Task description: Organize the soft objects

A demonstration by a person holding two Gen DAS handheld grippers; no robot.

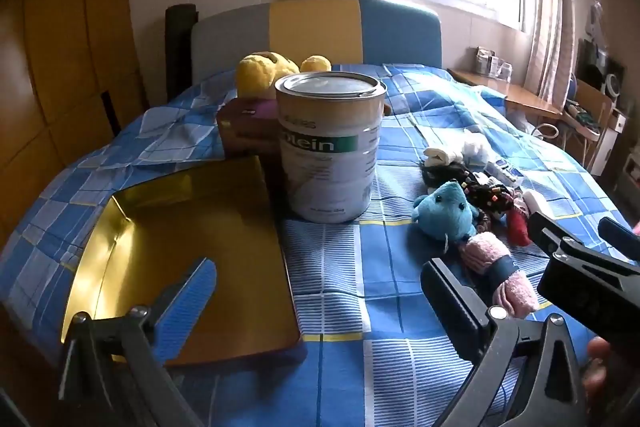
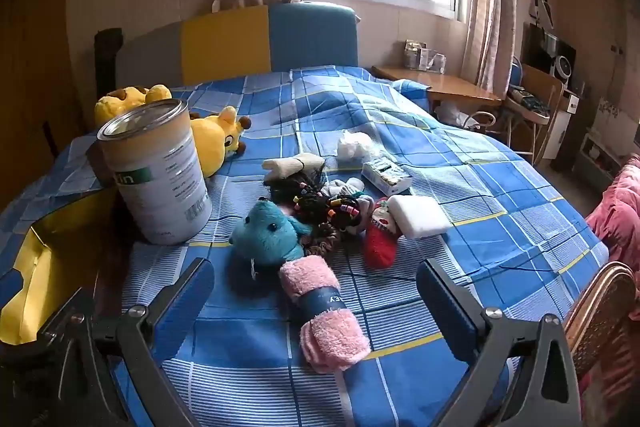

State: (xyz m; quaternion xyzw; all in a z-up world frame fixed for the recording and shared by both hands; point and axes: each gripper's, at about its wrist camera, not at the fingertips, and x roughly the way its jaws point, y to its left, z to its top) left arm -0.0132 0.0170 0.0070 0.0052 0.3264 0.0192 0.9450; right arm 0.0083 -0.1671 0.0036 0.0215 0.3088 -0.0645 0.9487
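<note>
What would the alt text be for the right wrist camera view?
The open right gripper hovers over a blue checked bedspread, its fingers either side of a rolled pink towel with a dark band. Beyond lie a teal plush toy, a red sock, a tall tin can and a yellow plush.

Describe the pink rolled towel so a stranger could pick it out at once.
On the blue checked bed, look right of the tall tin to the pile of small soft things. At its near end, just in front of the teal plush, lies the pink towel. It alone is a fluffy roll with a dark blue band around its middle.
</note>
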